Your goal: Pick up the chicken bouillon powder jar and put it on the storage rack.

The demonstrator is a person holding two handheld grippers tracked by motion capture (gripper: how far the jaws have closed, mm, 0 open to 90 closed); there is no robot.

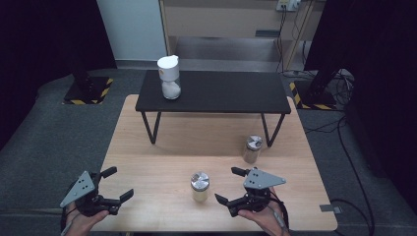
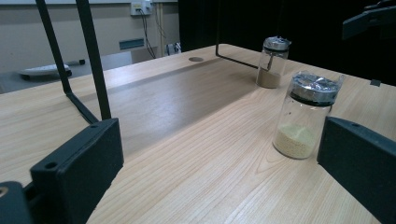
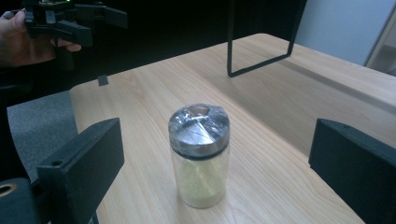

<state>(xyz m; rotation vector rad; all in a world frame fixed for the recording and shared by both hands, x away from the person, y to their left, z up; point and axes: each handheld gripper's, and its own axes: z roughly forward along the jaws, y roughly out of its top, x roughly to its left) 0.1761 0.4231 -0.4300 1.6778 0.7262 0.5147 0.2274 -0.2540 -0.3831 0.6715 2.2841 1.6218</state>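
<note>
Two small glass jars with silver lids stand on the wooden table (image 1: 147, 162). The near jar (image 1: 200, 186) holds yellowish grains and the far jar (image 1: 253, 149) holds brownish powder. My right gripper (image 1: 227, 185) is open and points left at the near jar (image 3: 199, 154), which stands centred just ahead of its jaws, untouched. At the front left my left gripper (image 1: 120, 183) is open and empty. From it, the near jar (image 2: 306, 116) is ahead to the right and the far jar (image 2: 272, 63) is beyond.
A low black bench (image 1: 214, 92) stands on the back half of the table, with a white-lidded jar (image 1: 169, 77) of white contents on top. Its thin legs (image 2: 95, 60) rise ahead of the left gripper. A hand holds the left gripper (image 3: 70, 23).
</note>
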